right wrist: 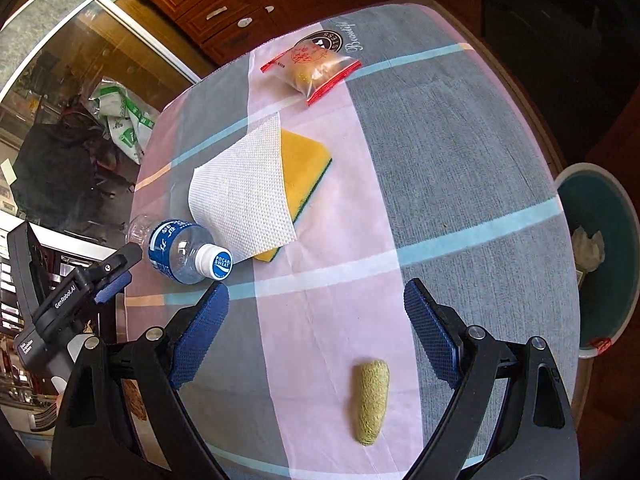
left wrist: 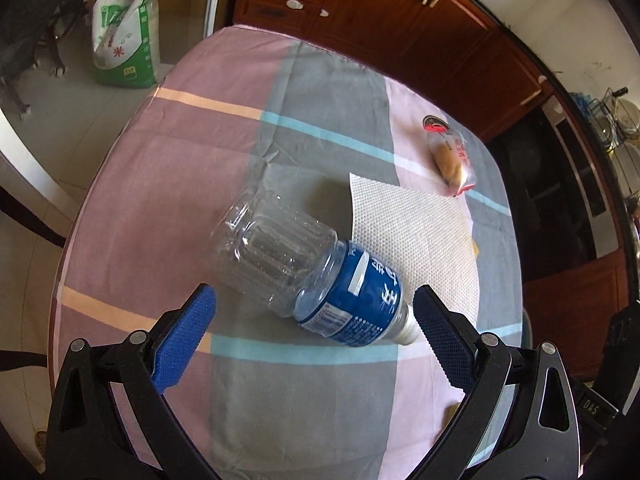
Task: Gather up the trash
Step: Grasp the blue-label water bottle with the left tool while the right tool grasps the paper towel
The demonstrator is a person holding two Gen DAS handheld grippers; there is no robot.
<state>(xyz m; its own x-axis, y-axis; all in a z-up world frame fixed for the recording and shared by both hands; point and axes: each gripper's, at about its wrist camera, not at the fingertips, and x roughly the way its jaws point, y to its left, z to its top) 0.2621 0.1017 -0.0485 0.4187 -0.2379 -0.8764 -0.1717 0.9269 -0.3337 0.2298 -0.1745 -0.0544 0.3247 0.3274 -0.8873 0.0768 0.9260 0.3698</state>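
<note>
An empty clear plastic bottle [left wrist: 316, 276] with a blue label lies on its side on the checked tablecloth [left wrist: 160, 184]. My left gripper [left wrist: 314, 300] is open, its blue pads on either side of the bottle, not touching it. The bottle also shows in the right wrist view [right wrist: 180, 250], white cap toward me. My right gripper [right wrist: 316, 300] is open and empty above the cloth, with a bare corn cob [right wrist: 370, 400] lying below it. A white paper towel [right wrist: 240, 196] lies over a yellow sponge [right wrist: 304, 160]. A snack bag [right wrist: 316, 68] lies at the far side.
A teal bin [right wrist: 604, 256] with crumpled paper in it stands on the floor at the table's right edge. Wooden cabinets [left wrist: 360, 4] stand behind the table. A green and white sack [left wrist: 124, 32] stands on the floor at the far left.
</note>
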